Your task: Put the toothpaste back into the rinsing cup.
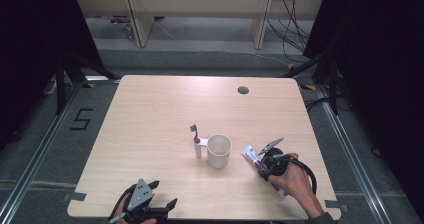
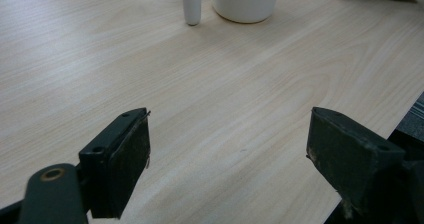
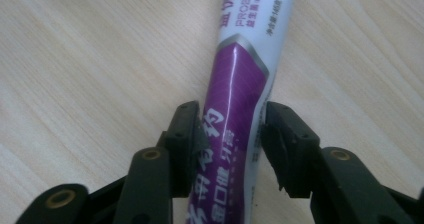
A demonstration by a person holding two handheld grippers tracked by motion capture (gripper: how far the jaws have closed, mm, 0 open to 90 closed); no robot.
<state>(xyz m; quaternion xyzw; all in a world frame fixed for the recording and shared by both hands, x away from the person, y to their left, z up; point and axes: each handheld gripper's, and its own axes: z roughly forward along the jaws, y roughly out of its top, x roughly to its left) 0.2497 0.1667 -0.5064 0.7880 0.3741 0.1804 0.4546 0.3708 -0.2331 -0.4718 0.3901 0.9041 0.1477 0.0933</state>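
Note:
A purple and white toothpaste tube lies flat on the wooden table, right of a white cup. My right gripper straddles the tube's purple part, with both pads against its sides. A toothbrush with a white handle stands upright just left of the cup. Near the table's front edge my left gripper is open with bare wood between its jaws, pointing toward the cup.
A round cable hole sits at the table's far right. The table's right edge lies close behind the right hand. Beyond the far edge are wooden furniture legs and cables on the floor.

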